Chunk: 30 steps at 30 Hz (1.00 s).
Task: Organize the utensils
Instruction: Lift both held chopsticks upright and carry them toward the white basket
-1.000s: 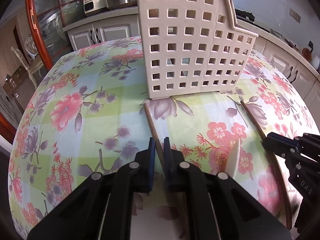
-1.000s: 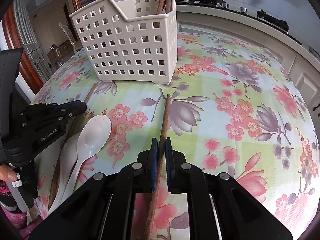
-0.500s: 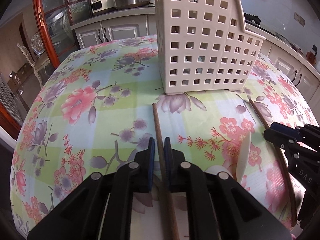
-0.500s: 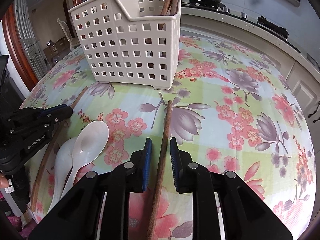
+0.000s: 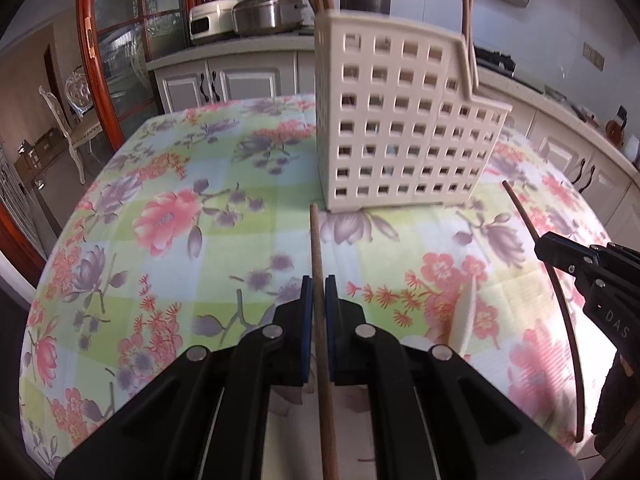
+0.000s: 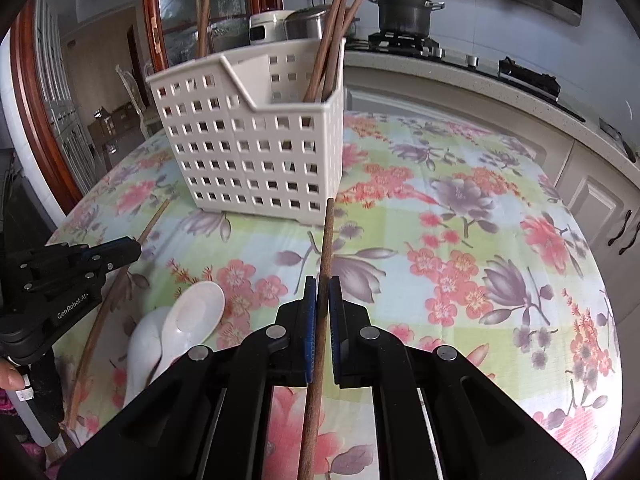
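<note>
The left gripper (image 5: pixel 315 300) has its jaws pinching a long brown wooden chopstick (image 5: pixel 318 248), whose tip points toward the cream perforated plastic utensil basket (image 5: pixel 400 132) standing on the floral-cloth surface (image 5: pixel 180 240). The right gripper (image 6: pixel 321 300) likewise pinches a second brown wooden chopstick (image 6: pixel 326 240) – its tip near the basket's front corner. More chopsticks stand upright in the basket, and two white ceramic soup spoons (image 6: pixel 176 328) lie on the cloth between the grippers.
</note>
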Tool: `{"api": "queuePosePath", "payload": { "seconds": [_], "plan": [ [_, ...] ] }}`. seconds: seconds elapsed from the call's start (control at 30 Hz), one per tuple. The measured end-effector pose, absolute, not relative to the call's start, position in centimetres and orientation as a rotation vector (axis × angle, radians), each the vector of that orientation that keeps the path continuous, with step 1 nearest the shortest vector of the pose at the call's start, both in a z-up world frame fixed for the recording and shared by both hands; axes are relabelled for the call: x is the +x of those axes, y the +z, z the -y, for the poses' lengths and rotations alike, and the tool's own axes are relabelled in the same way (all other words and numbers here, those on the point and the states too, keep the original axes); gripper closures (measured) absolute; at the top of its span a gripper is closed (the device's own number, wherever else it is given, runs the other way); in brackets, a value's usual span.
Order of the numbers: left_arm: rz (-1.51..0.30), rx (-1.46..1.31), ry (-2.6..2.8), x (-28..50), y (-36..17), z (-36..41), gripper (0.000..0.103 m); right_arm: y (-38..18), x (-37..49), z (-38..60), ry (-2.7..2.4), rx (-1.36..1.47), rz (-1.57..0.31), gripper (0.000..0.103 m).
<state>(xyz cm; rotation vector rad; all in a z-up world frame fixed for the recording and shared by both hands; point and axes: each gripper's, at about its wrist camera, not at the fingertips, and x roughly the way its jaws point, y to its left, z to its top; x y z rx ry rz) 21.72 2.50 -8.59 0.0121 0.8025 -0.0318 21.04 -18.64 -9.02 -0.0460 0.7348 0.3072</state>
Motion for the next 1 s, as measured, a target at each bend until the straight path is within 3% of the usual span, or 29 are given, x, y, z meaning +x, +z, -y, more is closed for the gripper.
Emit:
{"api": "queuePosePath", "payload": {
  "seconds": [0.43, 1.0],
  "plan": [
    [-0.608, -0.025, -0.038, 17.2, -1.6, -3.3, 0.097, -2.8, 17.4, 19.5, 0.336, -0.008, -0.534, 0.097],
    [-0.407, -0.022, 0.013, 12.5, 3.0, -3.7, 0.097, 1.0, 14.4, 20.5, 0.330, -0.007, -0.393, 0.097]
  ]
}}
